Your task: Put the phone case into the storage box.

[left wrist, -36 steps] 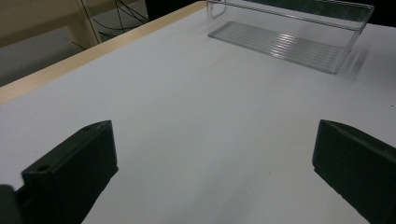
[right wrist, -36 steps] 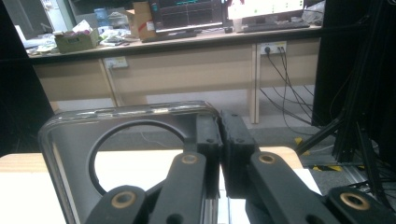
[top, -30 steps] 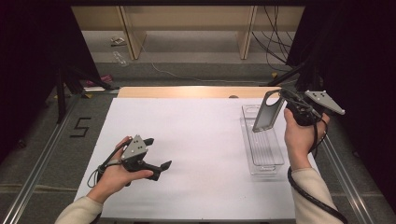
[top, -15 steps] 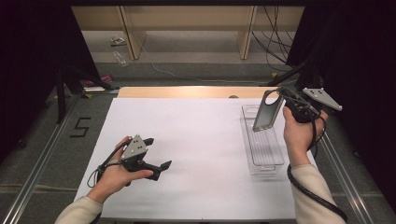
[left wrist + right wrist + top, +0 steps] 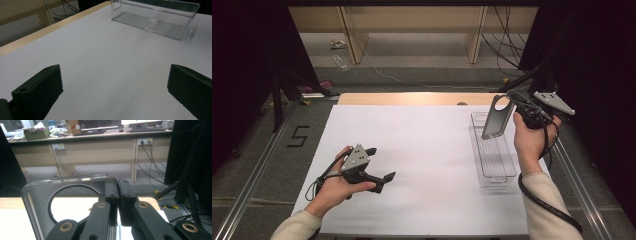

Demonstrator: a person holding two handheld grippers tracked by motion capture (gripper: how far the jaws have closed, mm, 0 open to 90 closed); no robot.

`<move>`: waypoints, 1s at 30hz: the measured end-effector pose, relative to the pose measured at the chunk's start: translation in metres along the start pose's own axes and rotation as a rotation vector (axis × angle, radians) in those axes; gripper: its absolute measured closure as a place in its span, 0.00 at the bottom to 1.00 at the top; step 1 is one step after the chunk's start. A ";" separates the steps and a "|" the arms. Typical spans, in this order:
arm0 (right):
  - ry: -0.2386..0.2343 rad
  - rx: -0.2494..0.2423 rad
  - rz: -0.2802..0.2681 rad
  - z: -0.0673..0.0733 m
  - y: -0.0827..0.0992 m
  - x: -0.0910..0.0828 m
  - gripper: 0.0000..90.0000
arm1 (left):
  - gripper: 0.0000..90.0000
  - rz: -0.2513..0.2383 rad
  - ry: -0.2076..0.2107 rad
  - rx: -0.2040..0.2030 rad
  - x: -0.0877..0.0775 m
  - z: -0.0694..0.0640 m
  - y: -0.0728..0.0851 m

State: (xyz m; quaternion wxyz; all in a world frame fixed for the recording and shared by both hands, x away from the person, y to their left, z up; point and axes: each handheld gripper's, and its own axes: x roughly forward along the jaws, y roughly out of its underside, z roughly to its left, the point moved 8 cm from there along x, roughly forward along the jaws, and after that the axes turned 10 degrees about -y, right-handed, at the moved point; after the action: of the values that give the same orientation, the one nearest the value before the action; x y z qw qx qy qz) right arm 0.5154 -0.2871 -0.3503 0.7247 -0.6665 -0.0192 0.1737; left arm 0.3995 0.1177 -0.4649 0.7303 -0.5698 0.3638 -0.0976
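A grey phone case [image 5: 496, 117] with a round cut-out hangs upright over the far end of a clear plastic tray [image 5: 495, 162]. My right gripper [image 5: 511, 105] is shut on the case's right edge, held up by a hand at the table's right side. In the right gripper view the jaws [image 5: 117, 187] pinch the case [image 5: 37, 200] at its top corner. My left gripper [image 5: 381, 163] rests low on the white table sheet [image 5: 427, 145] at the left, open, with nothing between its jaws [image 5: 115, 82]. The tray [image 5: 155, 25] lies far ahead of it.
The tray lies lengthwise near the sheet's right edge. A wooden table edge [image 5: 412, 98] runs along the far side. Metal rails [image 5: 257, 175] flank the table, and desks with cables [image 5: 150, 152] stand beyond it.
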 end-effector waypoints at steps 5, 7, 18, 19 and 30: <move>0.000 -0.002 0.008 0.000 0.000 0.003 0.97 | 0.00 0.000 0.000 0.000 0.000 0.000 0.000; 0.000 -0.005 0.011 0.000 -0.001 0.004 0.97 | 0.00 0.000 0.000 0.001 0.000 0.000 0.000; 0.002 -0.010 0.025 0.000 -0.003 0.011 0.97 | 0.00 0.001 -0.001 0.000 0.000 0.000 0.000; 0.003 -0.012 0.026 0.000 -0.003 0.011 0.97 | 0.00 0.001 0.000 0.000 0.000 0.000 0.000; 0.008 -0.016 0.035 -0.002 -0.004 0.017 0.97 | 0.00 0.001 0.002 -0.002 0.000 0.000 0.000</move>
State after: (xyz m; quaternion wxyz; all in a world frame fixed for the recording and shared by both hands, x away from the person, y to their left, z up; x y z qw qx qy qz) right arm 0.5324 -0.2842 -0.3498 0.7164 -0.6731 -0.0059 0.1834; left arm 0.3997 0.1180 -0.4651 0.7296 -0.5703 0.3647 -0.0975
